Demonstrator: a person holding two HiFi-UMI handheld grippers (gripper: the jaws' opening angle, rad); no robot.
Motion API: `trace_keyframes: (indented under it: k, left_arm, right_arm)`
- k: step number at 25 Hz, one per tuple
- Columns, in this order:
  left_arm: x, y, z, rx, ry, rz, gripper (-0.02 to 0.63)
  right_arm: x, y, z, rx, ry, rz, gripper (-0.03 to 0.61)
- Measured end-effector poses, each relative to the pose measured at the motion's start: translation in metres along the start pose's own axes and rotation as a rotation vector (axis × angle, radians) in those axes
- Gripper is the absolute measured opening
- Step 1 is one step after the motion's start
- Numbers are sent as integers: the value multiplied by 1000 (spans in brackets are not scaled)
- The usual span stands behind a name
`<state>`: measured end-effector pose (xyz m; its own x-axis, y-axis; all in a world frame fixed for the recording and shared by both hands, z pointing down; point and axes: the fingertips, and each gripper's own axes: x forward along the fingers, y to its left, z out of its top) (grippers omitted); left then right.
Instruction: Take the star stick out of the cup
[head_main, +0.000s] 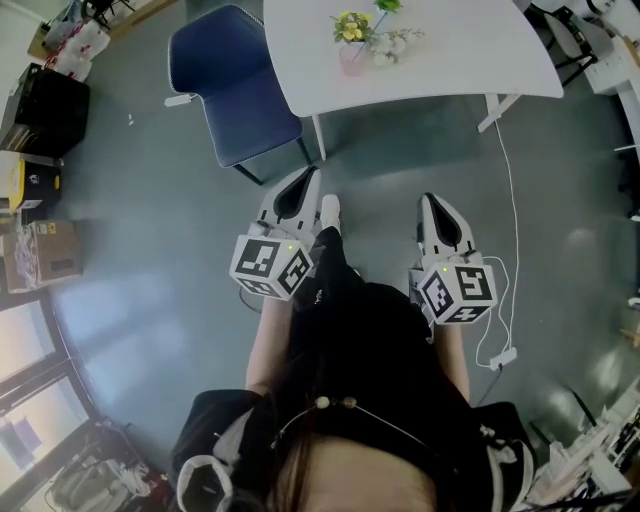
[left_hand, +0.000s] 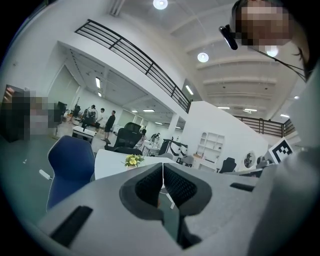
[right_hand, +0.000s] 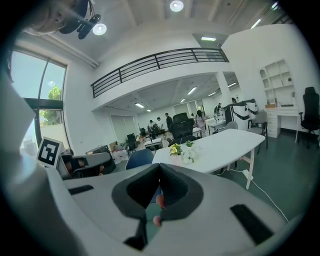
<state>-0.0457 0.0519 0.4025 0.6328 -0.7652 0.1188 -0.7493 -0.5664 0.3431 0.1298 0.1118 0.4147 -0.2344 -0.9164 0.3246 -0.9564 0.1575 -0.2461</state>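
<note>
A pink cup (head_main: 353, 58) with yellow and white flowers (head_main: 352, 27) stands on the white table (head_main: 450, 50) ahead of me. Something green (head_main: 386, 5) sticks up beside the flowers; I cannot tell whether it is the star stick. My left gripper (head_main: 310, 176) and right gripper (head_main: 428, 200) hang over the floor, well short of the table, both shut and empty. The left gripper view shows the shut left gripper (left_hand: 162, 167) with the flowers (left_hand: 132, 160) far beyond it. In the right gripper view the right gripper (right_hand: 159, 168) is shut too, the flowers (right_hand: 176, 149) distant.
A blue chair (head_main: 235, 85) stands at the table's left corner. A white cable (head_main: 512, 200) runs over the floor to a power strip (head_main: 500, 357) on my right. Cardboard boxes (head_main: 45, 250) and a black case (head_main: 45, 105) sit at the left.
</note>
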Motion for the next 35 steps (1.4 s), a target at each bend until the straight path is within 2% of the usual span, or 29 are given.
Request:
trace_keyframes:
  k: [7, 12, 14, 15, 23, 26, 30, 35]
  left_arm:
    - [70, 57, 40, 18, 2, -34, 9]
    - [109, 98, 62, 22, 4, -48, 9]
    - [120, 112, 70, 27, 1, -50, 9]
    - [124, 119, 73, 27, -1, -48, 9]
    - [143, 150, 71, -12, 20, -4, 9]
    - [154, 156, 63, -23, 53, -2, 9]
    - [177, 159, 58, 22, 89, 8, 9]
    - [203, 158, 60, 45, 115, -11, 9]
  right_arm:
    - [90, -12, 40, -1, -7, -8, 3]
    - [150, -21, 61, 66, -6, 21, 5]
    - [173, -24, 65, 79, 10, 45, 43]
    - [184, -26, 65, 79, 24, 53, 67]
    - [275, -70, 50, 43, 151, 49, 69]
    - [313, -85, 40, 65, 199, 63, 69]
    - [365, -107, 29, 129, 265, 90, 69]
    - [421, -127, 8, 134, 375, 100, 67]
